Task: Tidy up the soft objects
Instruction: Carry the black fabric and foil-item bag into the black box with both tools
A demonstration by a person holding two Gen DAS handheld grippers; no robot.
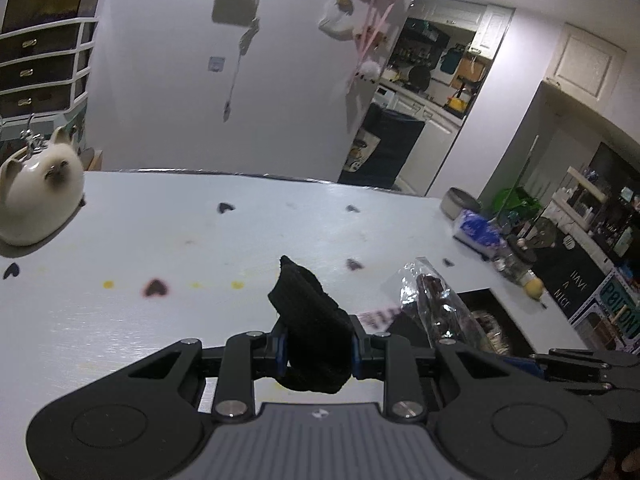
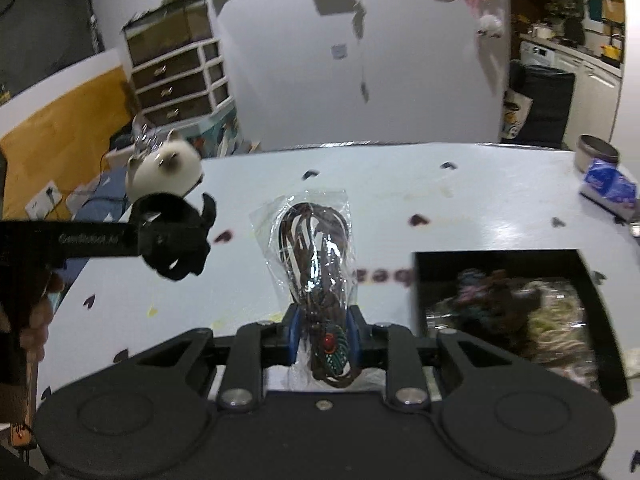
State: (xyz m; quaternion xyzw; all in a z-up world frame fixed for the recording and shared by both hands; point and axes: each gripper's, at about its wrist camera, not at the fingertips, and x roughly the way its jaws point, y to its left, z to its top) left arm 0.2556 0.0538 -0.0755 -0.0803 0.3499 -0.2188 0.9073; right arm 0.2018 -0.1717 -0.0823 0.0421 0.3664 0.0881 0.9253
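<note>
My left gripper (image 1: 318,346) is shut on a black fabric band (image 1: 310,320) and holds it above the white table (image 1: 160,240). In the right wrist view the left gripper (image 2: 168,236) shows at the left with the black band (image 2: 176,236) in it. My right gripper (image 2: 322,340) is shut on a clear plastic bag of dark brown cords (image 2: 316,252) with a green feather charm. That bag also shows in the left wrist view (image 1: 434,300). A black open box (image 2: 516,312) with several soft items lies on the table to the right.
A white cat-shaped plush (image 1: 40,196) sits at the table's far left, also in the right wrist view (image 2: 164,168). A grey tin (image 2: 596,152) and a blue-white packet (image 2: 610,186) stand at the far right. Dark heart marks dot the table. Jars and clutter (image 1: 516,256) line the right edge.
</note>
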